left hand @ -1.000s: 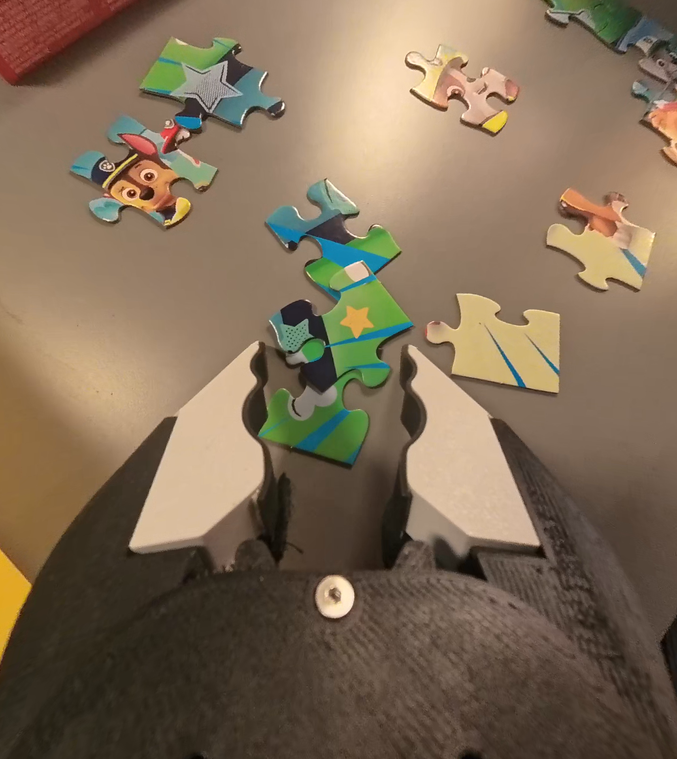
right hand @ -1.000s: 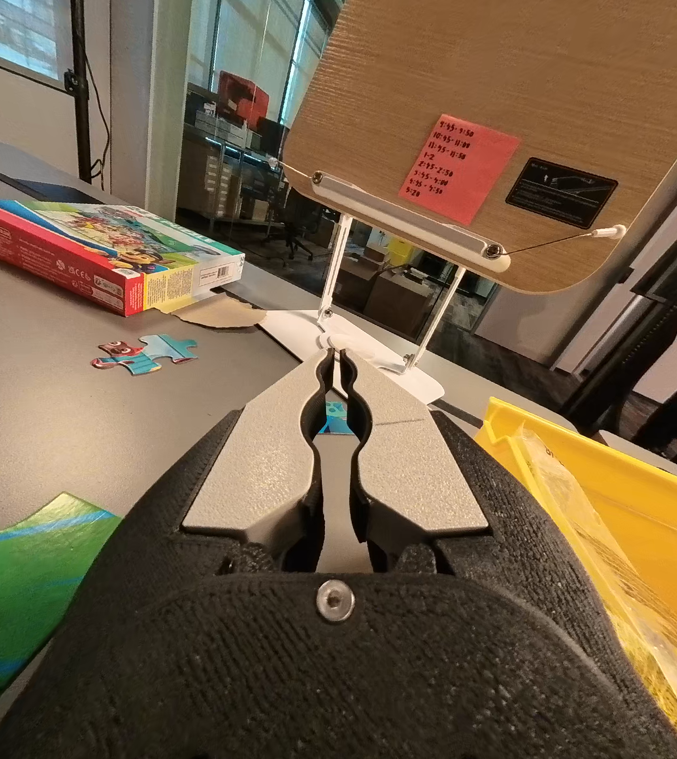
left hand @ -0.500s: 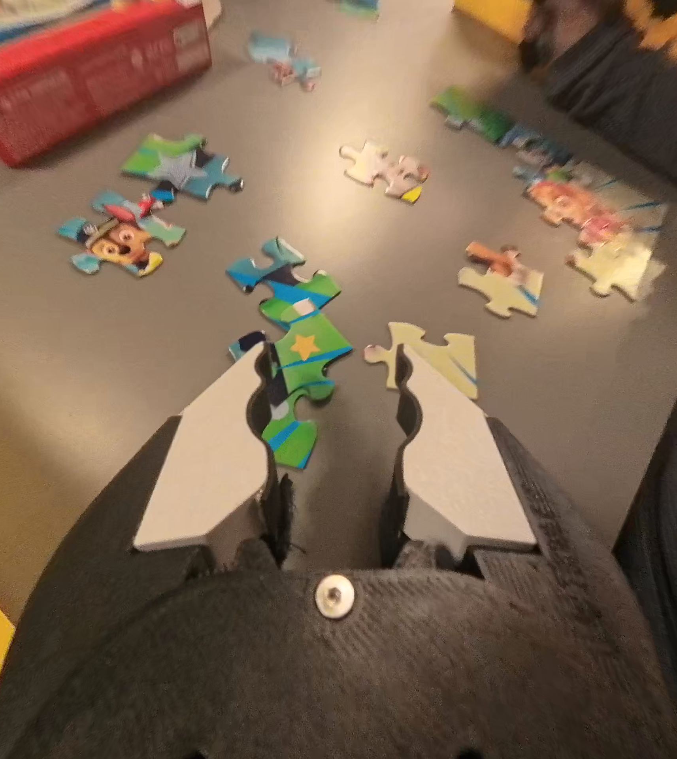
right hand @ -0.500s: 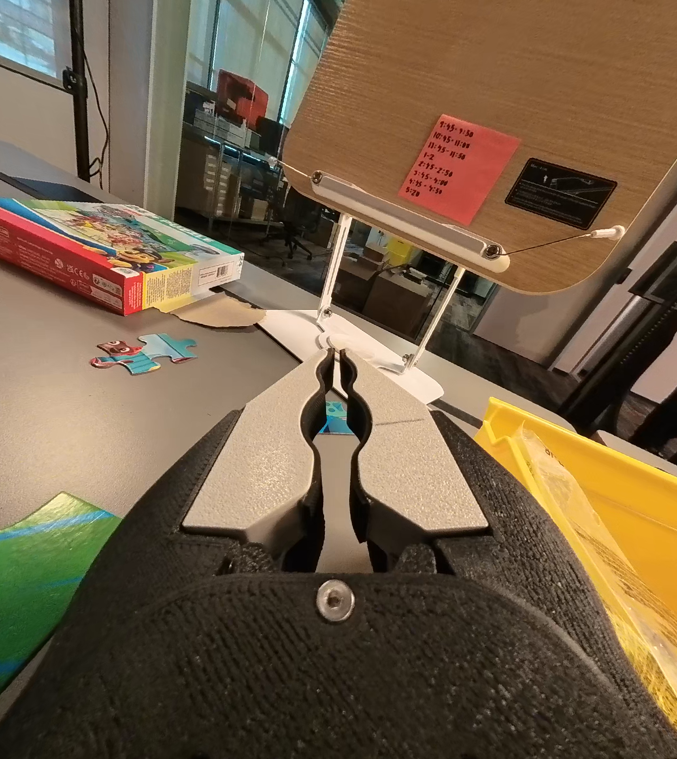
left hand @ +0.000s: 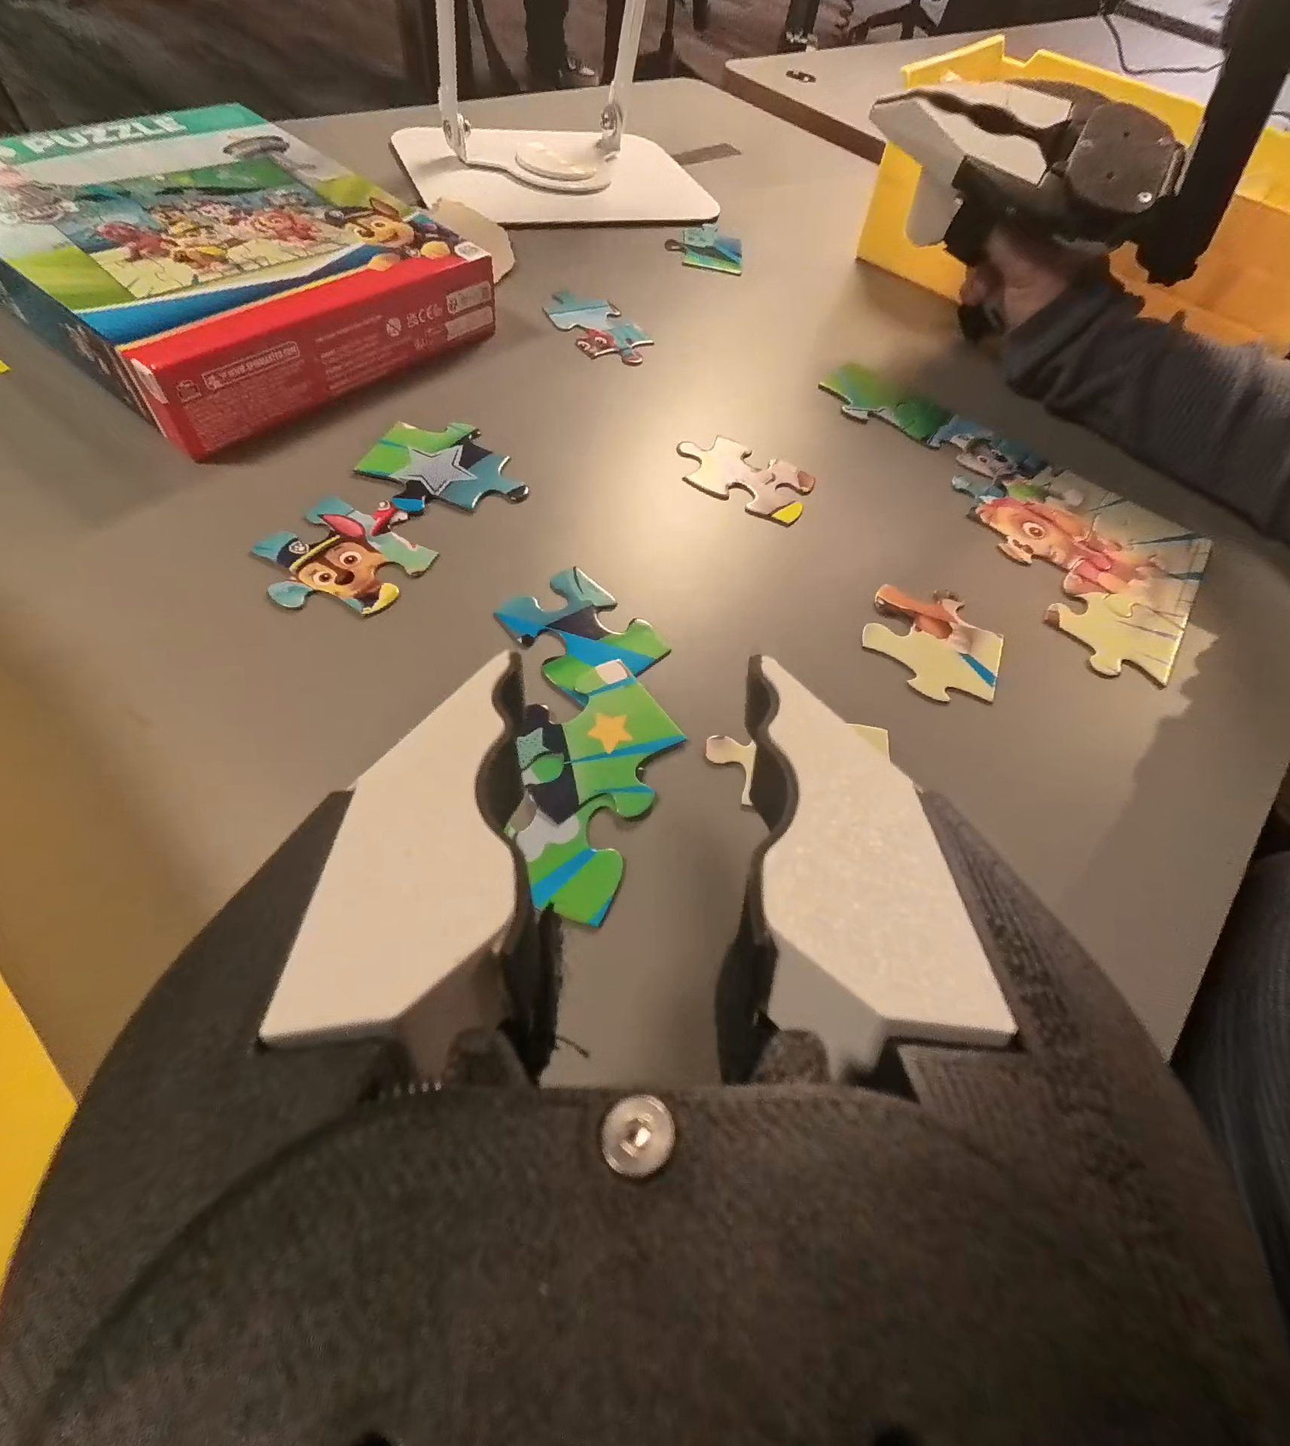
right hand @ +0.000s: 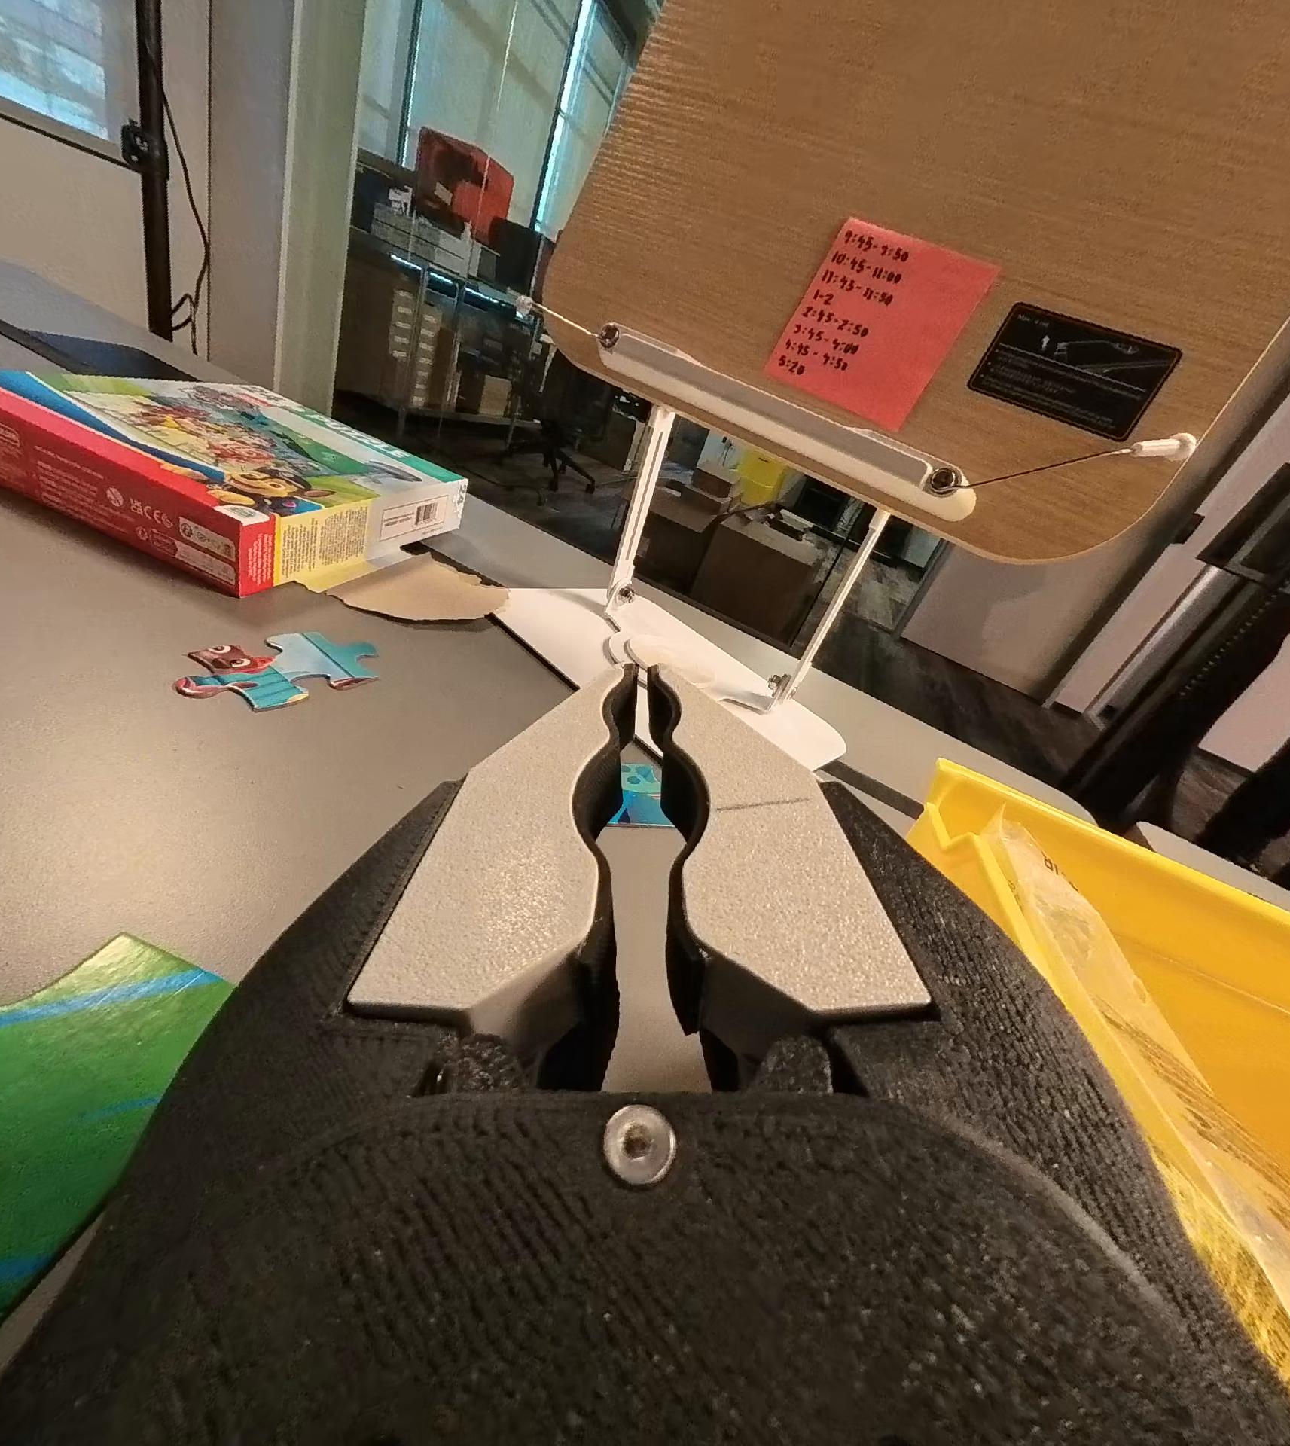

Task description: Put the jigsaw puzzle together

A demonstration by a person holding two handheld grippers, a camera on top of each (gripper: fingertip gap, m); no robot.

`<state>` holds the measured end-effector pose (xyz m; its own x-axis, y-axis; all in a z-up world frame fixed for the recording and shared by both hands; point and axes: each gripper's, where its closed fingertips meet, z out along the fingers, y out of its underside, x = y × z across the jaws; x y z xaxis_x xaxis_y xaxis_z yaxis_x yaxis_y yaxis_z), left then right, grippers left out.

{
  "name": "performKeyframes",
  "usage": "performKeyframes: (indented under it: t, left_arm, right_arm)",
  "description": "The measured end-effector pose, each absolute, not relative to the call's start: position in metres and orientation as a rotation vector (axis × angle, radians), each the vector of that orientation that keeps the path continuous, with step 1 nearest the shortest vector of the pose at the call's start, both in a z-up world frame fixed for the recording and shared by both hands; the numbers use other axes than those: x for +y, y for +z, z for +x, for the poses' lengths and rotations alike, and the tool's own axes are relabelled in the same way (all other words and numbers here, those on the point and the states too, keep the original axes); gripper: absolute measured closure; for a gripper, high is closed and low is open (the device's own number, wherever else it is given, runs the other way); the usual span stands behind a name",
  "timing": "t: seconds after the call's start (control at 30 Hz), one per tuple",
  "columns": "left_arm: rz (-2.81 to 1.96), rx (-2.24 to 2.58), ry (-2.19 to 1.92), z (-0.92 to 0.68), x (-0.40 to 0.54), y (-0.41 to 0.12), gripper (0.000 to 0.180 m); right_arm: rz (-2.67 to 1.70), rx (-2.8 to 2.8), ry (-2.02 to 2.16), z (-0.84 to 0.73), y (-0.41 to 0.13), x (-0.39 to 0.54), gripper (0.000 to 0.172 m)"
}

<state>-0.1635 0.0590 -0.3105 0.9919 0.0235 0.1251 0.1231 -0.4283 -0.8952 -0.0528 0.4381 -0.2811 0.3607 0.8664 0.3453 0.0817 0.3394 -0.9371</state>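
Left wrist view: left gripper [left hand: 630, 688] spread wide above the grey table [left hand: 117, 704], nothing clamped. A joined chain of green and blue puzzle pieces [left hand: 587, 751] flat on the table between the fingers, close against the left finger [left hand: 430, 845], well short of the right one; no pad seen pressing on it. A pale yellow piece [left hand: 731, 755] half hidden behind the right finger. Beyond the chain, loose pieces scattered: a dog-face piece [left hand: 344, 559], a star piece [left hand: 434, 477], a pale piece [left hand: 751, 477]. Right of the chain, a partly assembled section [left hand: 1080, 563] near the table edge. Judged from this: a few pieces joined, many left loose. Puzzle box [left hand: 235, 282] far left of the chain.

Right wrist view: right gripper [right hand: 641, 681] clenched, tips nearly meeting, nothing visibly between them. Hovered low over the table beside a yellow bin [right hand: 1189, 1017]; a blue piece [right hand: 641, 798] glimpsed on the table through the finger hollow. Red-and-blue piece [right hand: 281, 673] left of the gripper, box [right hand: 180, 469] beyond it.
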Motion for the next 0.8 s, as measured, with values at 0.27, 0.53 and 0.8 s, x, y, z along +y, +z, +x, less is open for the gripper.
performKeyframes:
  t: [0.27,0.53,0.8]
  left_arm:
    - [-2.009,-0.133,-0.113,-0.1658,0.0622,-0.3143,0.123]
    - [-1.987,-0.156,-0.134,-0.1667,0.0613,-0.3142,0.123]
    - [-1.979,-0.171,-0.175,-0.1663,0.0602,-0.3159,0.122]
  right_arm:
    - [-1.112,-1.088,0.671,-0.0527,-0.2808,0.4379,0.172]
    - [-1.114,-1.087,0.672,-0.0525,-0.2807,0.4381,0.172]
    - [-1.112,-1.089,0.668,-0.0527,-0.2809,0.4379,0.172]
